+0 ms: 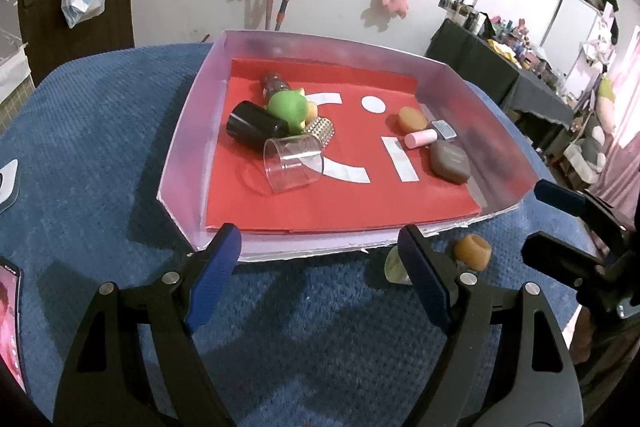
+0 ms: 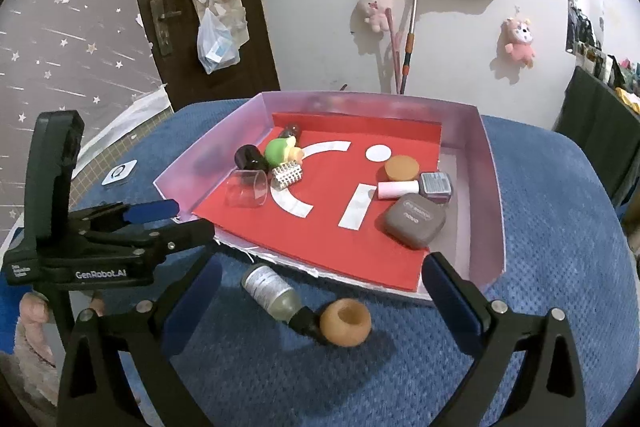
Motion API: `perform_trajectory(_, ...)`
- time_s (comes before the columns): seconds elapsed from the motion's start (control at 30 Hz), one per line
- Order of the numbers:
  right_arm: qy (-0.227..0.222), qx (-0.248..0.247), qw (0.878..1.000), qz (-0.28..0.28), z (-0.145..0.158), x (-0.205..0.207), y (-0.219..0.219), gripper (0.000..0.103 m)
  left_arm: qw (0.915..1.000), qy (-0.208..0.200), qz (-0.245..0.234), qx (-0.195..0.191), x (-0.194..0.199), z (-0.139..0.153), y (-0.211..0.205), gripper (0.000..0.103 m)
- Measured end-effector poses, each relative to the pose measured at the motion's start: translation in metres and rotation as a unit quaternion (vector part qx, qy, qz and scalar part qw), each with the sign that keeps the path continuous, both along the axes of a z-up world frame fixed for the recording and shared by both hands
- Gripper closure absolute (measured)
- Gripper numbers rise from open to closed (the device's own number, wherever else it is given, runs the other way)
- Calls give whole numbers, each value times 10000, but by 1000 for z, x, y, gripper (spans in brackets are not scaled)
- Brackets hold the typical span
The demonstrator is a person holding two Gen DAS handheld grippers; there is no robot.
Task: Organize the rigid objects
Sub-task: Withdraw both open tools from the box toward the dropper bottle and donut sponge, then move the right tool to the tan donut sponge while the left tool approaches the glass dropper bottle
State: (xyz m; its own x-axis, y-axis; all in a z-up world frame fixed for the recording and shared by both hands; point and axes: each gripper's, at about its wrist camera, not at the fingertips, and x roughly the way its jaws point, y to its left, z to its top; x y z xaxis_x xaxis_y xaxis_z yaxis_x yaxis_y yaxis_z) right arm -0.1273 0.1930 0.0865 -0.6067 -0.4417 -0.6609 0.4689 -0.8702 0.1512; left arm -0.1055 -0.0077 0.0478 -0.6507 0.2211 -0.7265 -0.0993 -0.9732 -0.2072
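I'm holding both grippers, left gripper (image 1: 320, 263) and right gripper (image 2: 324, 291), wide open and empty | bottle (image 2: 272, 293) and brown cup (image 2: 345, 323) lying just outside tray (image 2: 492, 187), waiting for sorting.

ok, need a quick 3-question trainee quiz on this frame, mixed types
1. True or false: the clear cup stands upright in the tray.
2. Which items lie on the blue cloth outside the tray?
A. green toy and black jar
B. small bottle and tan ring-shaped piece
C. grey case and pink tube
3. Fill in: the right gripper has its fingers ____, with nothing pressed between them.

Key: 1 false, it lies on its side; 2 B; 3 open.
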Motion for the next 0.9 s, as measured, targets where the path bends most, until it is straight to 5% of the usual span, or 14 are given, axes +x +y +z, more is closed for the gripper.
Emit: perform_trajectory(0.9,-562,-125,9968,-559,-37,0,33,3,9986,-387,-261,237,3,-19,26,23)
